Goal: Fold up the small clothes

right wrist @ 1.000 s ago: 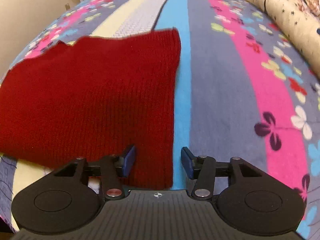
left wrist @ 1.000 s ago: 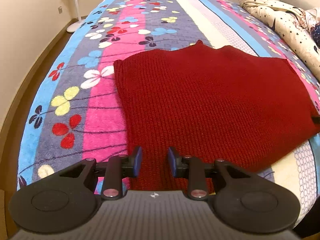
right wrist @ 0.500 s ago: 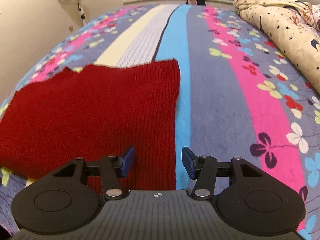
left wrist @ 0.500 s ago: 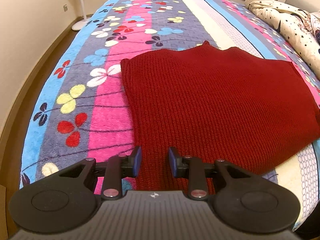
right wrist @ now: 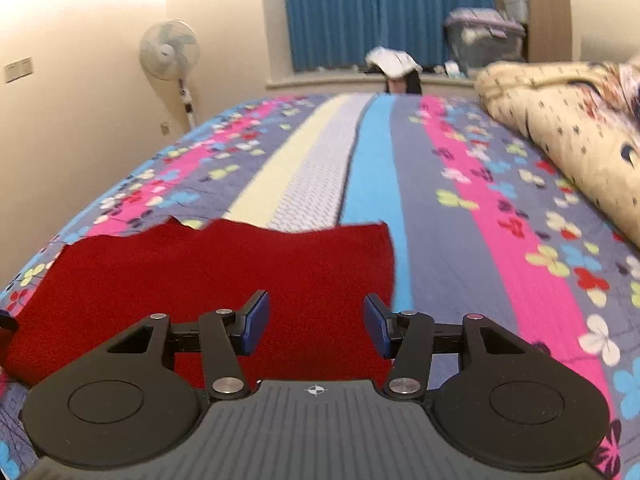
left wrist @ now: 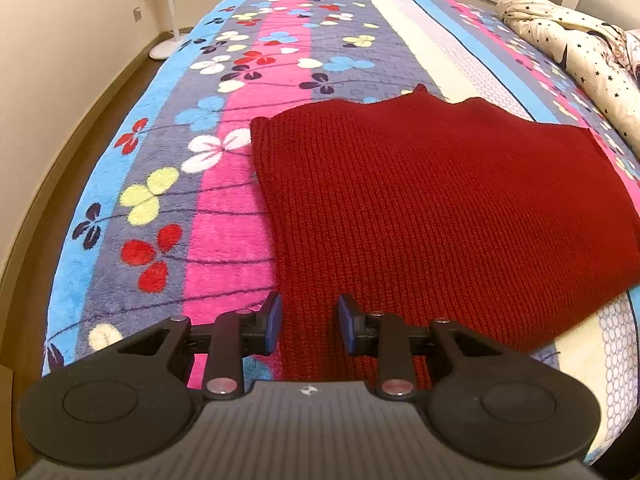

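Left wrist view: a red knit garment (left wrist: 432, 208) lies spread flat on the bed's striped floral blanket (left wrist: 224, 208), near the bed's near edge and reaching from the pink stripe on the left across to the pale stripe on the right. The left gripper (left wrist: 309, 326) hovers over the garment's near left part, close to its left side edge, pitched steeply down at the cloth. Its jaws stand narrowly apart with nothing pinched between the blue pads; the knit shows in the gap but lies flat below them. The knit looks thick, soft and limp, light enough to lift by a corner, and likely to sag and drag over the fleecy blanket rather than slide. A hold at the near left corner or along the hem seems best, pinching both layers together.

Right wrist view: the picture is slightly blurred. The right gripper (right wrist: 316, 322) points at a shallower angle, toward the far end of the bed, so the fan (right wrist: 170, 50) by the wall, the blue curtain (right wrist: 384, 12) and the star-printed quilt (right wrist: 560, 128) on the bed's right side come into sight. Its jaws stand moderately wide and empty, over the garment's (right wrist: 208, 280) right part, the right pad close to the side edge that runs along the blue stripe. The matching hold would be the near right corner.
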A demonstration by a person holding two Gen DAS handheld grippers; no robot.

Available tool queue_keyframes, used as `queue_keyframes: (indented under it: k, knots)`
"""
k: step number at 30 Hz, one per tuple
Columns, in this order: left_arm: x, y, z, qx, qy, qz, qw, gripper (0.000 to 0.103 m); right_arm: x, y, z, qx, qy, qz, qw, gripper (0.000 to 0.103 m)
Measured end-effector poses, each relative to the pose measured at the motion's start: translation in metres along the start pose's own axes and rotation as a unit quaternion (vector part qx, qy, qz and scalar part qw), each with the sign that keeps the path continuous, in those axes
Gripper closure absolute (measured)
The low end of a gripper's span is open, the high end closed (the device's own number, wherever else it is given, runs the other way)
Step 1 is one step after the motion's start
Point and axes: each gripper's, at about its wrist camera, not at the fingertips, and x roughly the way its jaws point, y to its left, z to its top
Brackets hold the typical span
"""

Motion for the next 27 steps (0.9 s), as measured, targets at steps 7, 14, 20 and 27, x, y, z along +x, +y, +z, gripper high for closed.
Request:
queue_keyframes:
  k: [7, 14, 20, 27]
  knots:
    - [-0.005, 0.009, 0.002, -0.022, -0.008, 0.003, 0.9997, 0.069, -0.002, 0.064, -0.01, -0.006, -0.01, 0.046, 0.999, 0.049]
    - [-0.008, 0.016, 0.005, -0.046, -0.016, 0.014, 0.9987, 0.069, 0.0, 0.139, -0.022, -0.048, -0.019, 0.096, 0.994, 0.049]
    - [-0.008, 0.024, 0.008, -0.077, -0.019, 0.023, 0.9966, 0.069, 0.003, 0.207, -0.039, -0.103, -0.032, 0.138, 0.984, 0.049]
    - [-0.006, 0.038, 0.01, -0.118, -0.018, 0.034, 0.9923, 0.069, 0.007, 0.255, -0.062, -0.145, -0.036, 0.168, 0.974, 0.05]
